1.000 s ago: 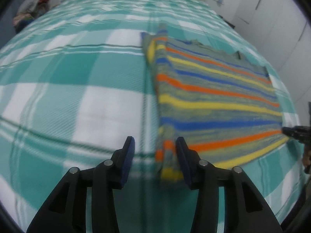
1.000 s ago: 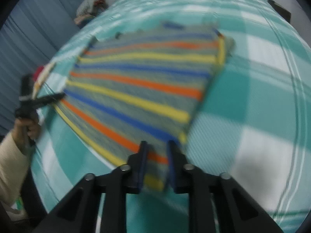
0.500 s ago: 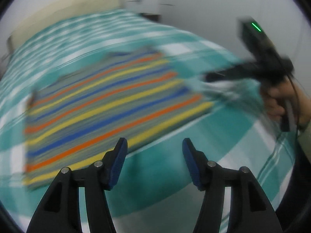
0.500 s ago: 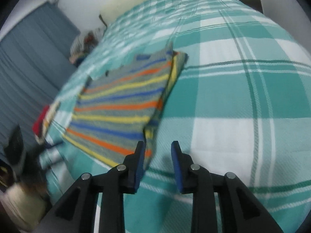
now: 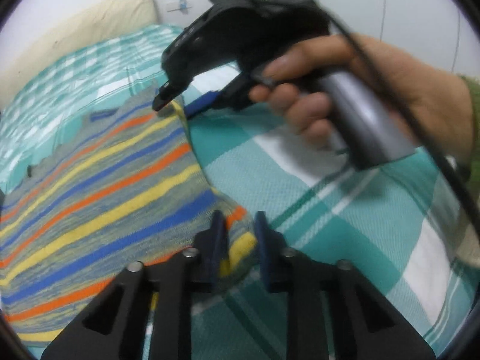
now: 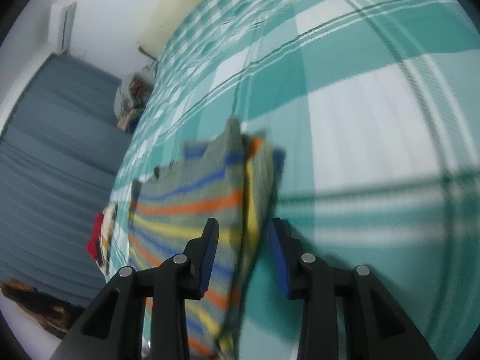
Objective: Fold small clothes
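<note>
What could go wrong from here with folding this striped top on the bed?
1. The left tool has only the corner of the striped top between its closing fingers, so the corner might slip free when lifted.
2. The right tool stands open around the thick folded edge, so lifting now could raise one side only.
3. The bedspread lies right under both corners and could get pinched too.

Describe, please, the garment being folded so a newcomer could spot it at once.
On the bed's teal and white checked bedspread lies a folded striped knit top, flat, near the bed's edge. Its grey ground with orange, yellow and blue stripes sets it apart from the checked cloth around it.
</note>
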A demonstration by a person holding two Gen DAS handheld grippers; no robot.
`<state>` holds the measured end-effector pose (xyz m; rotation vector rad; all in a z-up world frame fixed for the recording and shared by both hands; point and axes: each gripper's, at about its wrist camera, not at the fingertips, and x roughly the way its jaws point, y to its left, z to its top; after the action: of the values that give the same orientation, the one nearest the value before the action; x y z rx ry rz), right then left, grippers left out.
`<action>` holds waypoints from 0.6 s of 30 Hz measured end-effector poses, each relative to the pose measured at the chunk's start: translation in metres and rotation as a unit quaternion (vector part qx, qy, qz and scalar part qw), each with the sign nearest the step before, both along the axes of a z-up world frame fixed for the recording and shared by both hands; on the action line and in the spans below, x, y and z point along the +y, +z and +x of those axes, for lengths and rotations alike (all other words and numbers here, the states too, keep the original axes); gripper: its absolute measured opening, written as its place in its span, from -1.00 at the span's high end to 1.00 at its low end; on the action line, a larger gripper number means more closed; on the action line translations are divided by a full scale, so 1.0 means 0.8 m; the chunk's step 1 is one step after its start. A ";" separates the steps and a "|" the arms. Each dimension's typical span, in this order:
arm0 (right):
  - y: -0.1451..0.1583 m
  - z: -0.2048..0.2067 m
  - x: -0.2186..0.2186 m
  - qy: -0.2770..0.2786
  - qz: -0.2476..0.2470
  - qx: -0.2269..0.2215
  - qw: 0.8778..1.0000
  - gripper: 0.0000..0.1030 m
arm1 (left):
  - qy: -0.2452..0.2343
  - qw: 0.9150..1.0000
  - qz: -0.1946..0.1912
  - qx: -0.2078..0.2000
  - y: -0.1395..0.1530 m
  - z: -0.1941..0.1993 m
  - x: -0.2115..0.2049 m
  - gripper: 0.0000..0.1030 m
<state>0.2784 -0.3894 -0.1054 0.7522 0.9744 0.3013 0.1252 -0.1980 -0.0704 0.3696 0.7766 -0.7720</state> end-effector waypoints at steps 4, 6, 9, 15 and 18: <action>-0.010 0.027 0.003 -0.012 0.030 -0.006 0.999 0.45 | 0.004 1.000 -0.020 -0.003 0.005 -0.004 0.011 0.86; -0.008 0.028 0.003 -0.025 0.024 -0.008 0.999 0.84 | 0.006 0.999 -0.036 -0.006 0.013 -0.008 0.017 0.87; 0.014 0.022 0.005 -0.026 0.008 -0.032 0.999 0.85 | 0.011 0.998 -0.066 -0.004 0.031 -0.018 0.036 0.87; 0.078 0.014 0.048 0.005 -0.029 -0.064 0.998 0.84 | 0.068 0.989 -0.126 0.022 0.067 -0.013 0.137 0.88; 0.102 0.022 0.089 0.026 -0.036 -0.074 0.996 0.84 | 0.117 0.981 -0.149 0.043 0.075 0.002 0.199 0.89</action>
<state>0.2962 -0.3182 -0.0236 0.6305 0.8606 0.3605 0.1270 -0.0389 -0.0103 -0.0251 0.7564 -0.6733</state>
